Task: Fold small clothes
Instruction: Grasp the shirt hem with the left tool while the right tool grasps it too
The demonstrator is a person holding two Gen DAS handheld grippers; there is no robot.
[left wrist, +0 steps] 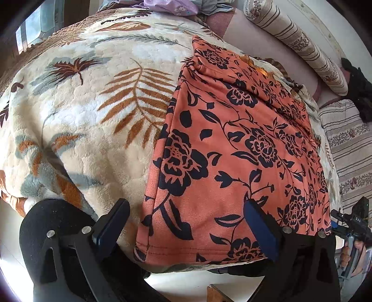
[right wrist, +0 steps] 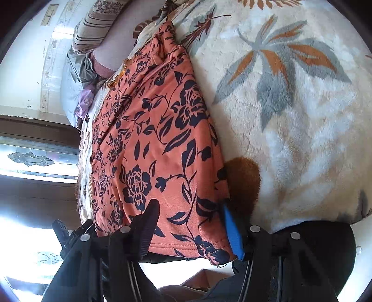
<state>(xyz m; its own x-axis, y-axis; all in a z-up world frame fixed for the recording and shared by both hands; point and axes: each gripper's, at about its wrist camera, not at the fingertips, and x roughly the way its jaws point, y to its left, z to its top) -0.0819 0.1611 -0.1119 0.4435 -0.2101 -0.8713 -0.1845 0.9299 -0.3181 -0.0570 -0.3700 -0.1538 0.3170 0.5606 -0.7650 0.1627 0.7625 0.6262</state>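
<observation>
An orange garment with a black flower print lies flat on a cream leaf-patterned fleece blanket. Its hem sits at the near blanket edge. My left gripper is open, its jaws spread across the garment's near left corner. In the right wrist view the garment runs away from me. My right gripper is open, straddling the garment's near hem corner, one finger over the cloth and the blue-padded finger at its right edge. The right gripper also shows in the left wrist view at the far right.
Striped floral pillows lie beyond the blanket along the wall. A purple cloth and grey clothes are piled at the far end. A dark item lies at the right. A window shows left in the right wrist view.
</observation>
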